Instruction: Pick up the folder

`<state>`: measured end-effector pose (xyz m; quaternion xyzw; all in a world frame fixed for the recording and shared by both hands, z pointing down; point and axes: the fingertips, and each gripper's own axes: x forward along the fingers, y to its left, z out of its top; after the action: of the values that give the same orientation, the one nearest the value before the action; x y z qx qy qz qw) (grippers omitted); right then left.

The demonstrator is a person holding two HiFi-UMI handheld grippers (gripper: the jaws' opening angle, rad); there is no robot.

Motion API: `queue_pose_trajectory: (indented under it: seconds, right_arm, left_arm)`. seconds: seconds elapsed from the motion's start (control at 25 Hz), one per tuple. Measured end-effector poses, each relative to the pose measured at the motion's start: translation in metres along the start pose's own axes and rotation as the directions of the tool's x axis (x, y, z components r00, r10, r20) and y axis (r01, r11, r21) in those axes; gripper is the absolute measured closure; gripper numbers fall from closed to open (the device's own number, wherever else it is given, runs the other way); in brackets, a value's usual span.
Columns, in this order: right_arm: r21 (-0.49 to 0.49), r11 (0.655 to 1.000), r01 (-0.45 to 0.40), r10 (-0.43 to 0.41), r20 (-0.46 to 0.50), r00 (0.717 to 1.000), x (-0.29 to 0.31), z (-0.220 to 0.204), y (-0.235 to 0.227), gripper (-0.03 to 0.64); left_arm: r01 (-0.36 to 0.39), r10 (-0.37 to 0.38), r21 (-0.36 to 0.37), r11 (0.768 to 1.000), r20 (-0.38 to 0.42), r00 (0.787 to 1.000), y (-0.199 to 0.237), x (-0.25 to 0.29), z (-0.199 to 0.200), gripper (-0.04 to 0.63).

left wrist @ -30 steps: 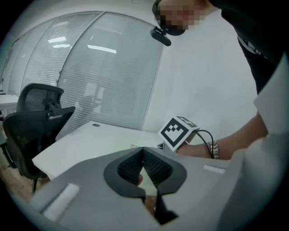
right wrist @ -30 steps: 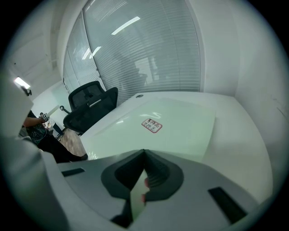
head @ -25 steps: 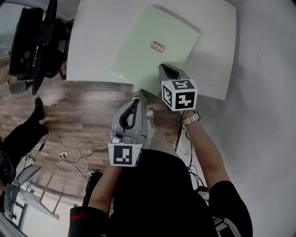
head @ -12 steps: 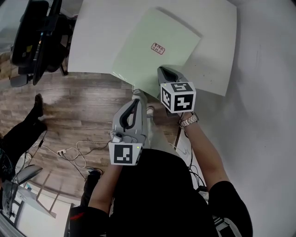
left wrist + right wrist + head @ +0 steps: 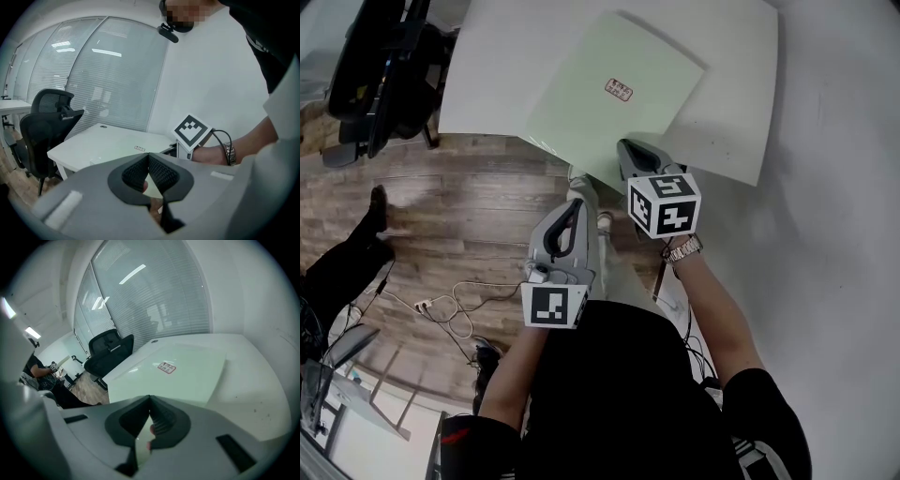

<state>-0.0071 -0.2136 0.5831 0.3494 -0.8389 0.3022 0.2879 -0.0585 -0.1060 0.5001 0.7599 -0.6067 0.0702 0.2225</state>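
My right gripper [image 5: 149, 398] has its jaws pressed together at the tips, right at the near edge of the pale green folder [image 5: 187, 369], which lies flat on the white worktop [image 5: 502, 56]. My left gripper [image 5: 149, 155], jaws closed on nothing, hangs short of the folder, off the worktop's edge.

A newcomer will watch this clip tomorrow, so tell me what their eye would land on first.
The pale green folder with a small red label lies askew on the white table, one corner jutting past the near edge. Both grippers hover at that edge with jaws together: the right gripper over the folder's near side, the left gripper nearer the person, above the wood floor.
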Motion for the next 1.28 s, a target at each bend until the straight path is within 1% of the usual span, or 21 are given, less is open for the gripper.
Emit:
queue_pose_trajectory:
  seconds: [0.08,0.2,0.28,0.32,0.36,0.4,0.48,0.56,0.64,0.72,0.76,0.88,0.92,0.96,1.12,1.16,1.24,1.28]
  right_arm:
    - [-0.001,1.0,-0.006,0.007,0.042,0.999,-0.012,0.004,0.004,0.618]
    - [-0.012,1.0,-0.019,0.021,0.104,0.994,-0.033,0.015,0.012,0.618]
    - [-0.027,0.999,-0.026,0.03,0.14,0.99,-0.048,0.021,0.018,0.618]
    - [-0.034,0.999,-0.029,0.033,0.155,0.987,-0.056,0.023,0.021,0.618]
    - [-0.039,0.999,-0.029,0.035,0.168,0.985,-0.064,0.025,0.024,0.618]
    - [-0.044,0.999,-0.029,0.036,0.179,0.983,-0.071,0.027,0.026,0.618]
    - [-0.046,0.998,-0.031,0.04,0.197,0.98,-0.085,0.029,0.031,0.618]
    - [-0.05,0.998,-0.041,0.051,0.21,0.976,-0.097,0.029,0.037,0.618]
    - [-0.059,0.997,-0.049,0.061,0.215,0.975,-0.106,0.029,0.042,0.618]
    - [-0.066,0.996,-0.053,0.066,0.216,0.974,-0.113,0.027,0.044,0.618]
    - [-0.068,0.996,-0.055,0.069,0.216,0.974,-0.116,0.026,0.044,0.618]
    - [-0.071,0.996,-0.06,0.073,0.211,0.975,-0.121,0.024,0.046,0.618]
    - [-0.072,0.996,-0.06,0.074,0.209,0.975,-0.122,0.022,0.047,0.618]
    - [-0.073,0.996,-0.06,0.074,0.208,0.975,-0.124,0.021,0.048,0.618]
    - [-0.075,0.996,-0.056,0.07,0.204,0.976,-0.132,0.018,0.049,0.618]
    - [-0.073,0.996,-0.054,0.068,0.202,0.977,-0.133,0.018,0.048,0.618]
    - [-0.068,0.996,-0.05,0.063,0.197,0.978,-0.135,0.017,0.046,0.618]
    - [-0.066,0.997,-0.049,0.061,0.195,0.979,-0.136,0.017,0.045,0.618]
  left_arm:
    - [0.011,-0.01,-0.011,1.0,0.023,1.0,0.001,0.001,-0.008,0.591]
    - [0.041,-0.04,-0.087,0.995,0.017,0.999,-0.001,0.006,-0.027,0.591]
    - [0.057,-0.058,-0.169,0.984,0.002,0.998,-0.002,0.01,-0.041,0.591]
    - [0.072,-0.075,-0.222,0.972,-0.007,0.997,-0.003,0.012,-0.048,0.589]
    - [0.091,-0.099,-0.283,0.955,-0.016,0.995,-0.005,0.014,-0.056,0.586]
    - [0.109,-0.125,-0.349,0.931,-0.026,0.992,-0.007,0.017,-0.063,0.583]
    - [0.128,-0.165,-0.477,0.869,-0.036,0.986,-0.01,0.023,-0.076,0.521]
    - [0.133,-0.181,-0.598,0.791,-0.021,0.983,-0.01,0.028,-0.085,0.462]
    - [0.135,-0.183,-0.692,0.709,0.004,0.983,-0.008,0.032,-0.092,0.407]
    - [0.137,-0.177,-0.763,0.632,0.03,0.984,-0.005,0.037,-0.097,0.367]
    - [0.141,-0.173,-0.797,0.587,0.047,0.984,-0.003,0.04,-0.099,0.352]
    - [0.169,-0.172,-0.883,0.437,0.102,0.98,0.0,0.05,-0.102,0.319]
    - [0.181,-0.176,-0.9,0.395,0.119,0.977,0.0,0.053,-0.102,0.312]
    - [0.191,-0.179,-0.912,0.364,0.133,0.975,0.001,0.056,-0.103,0.307]
    - [0.218,-0.182,-0.933,0.286,0.171,0.968,0.006,0.067,-0.106,0.293]
    - [0.224,-0.181,-0.937,0.269,0.179,0.967,0.007,0.071,-0.107,0.287]
    - [0.235,-0.182,-0.941,0.242,0.194,0.964,0.008,0.08,-0.108,0.278]
    - [0.241,-0.185,-0.941,0.237,0.2,0.962,0.008,0.084,-0.108,0.275]
